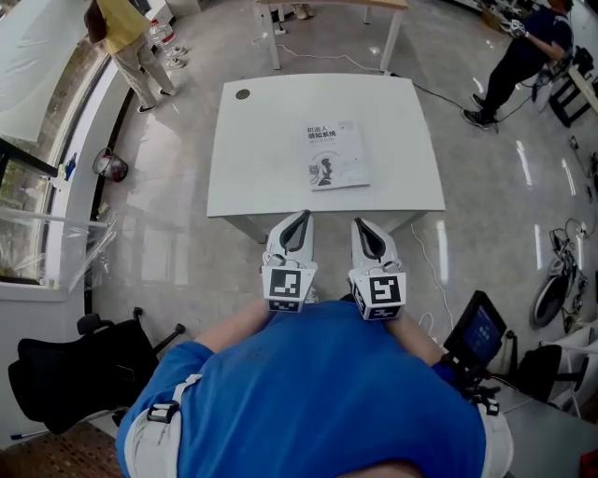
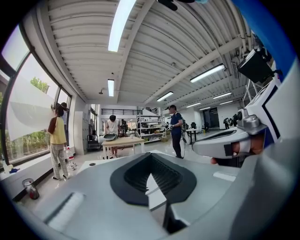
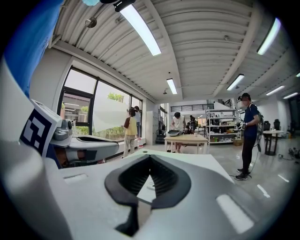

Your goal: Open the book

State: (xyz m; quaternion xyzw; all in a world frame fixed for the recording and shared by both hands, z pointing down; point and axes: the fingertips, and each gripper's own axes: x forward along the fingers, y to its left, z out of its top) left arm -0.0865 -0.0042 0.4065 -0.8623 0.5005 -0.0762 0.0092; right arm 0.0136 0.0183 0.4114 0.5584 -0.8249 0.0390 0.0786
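Note:
A closed book [image 1: 334,156] with a white cover lies flat on the white table [image 1: 252,177], right of its middle. Both grippers are held close to the person's chest, short of the table's near edge and apart from the book. My left gripper [image 1: 300,217] has its jaws together with nothing between them; the left gripper view shows its black pads [image 2: 126,185] forming a closed loop up to the tip [image 2: 150,155]. My right gripper [image 1: 360,224] stands beside it, also shut and empty, its tip [image 3: 150,157] pointing over the table.
A black office chair [image 1: 75,369] stands at the lower left. A small screen device [image 1: 478,331] and a bicycle [image 1: 559,273] are on the right. A person in yellow [image 1: 121,37] and a person in dark blue [image 1: 523,56] stand beyond the table, by a wooden table [image 1: 327,5].

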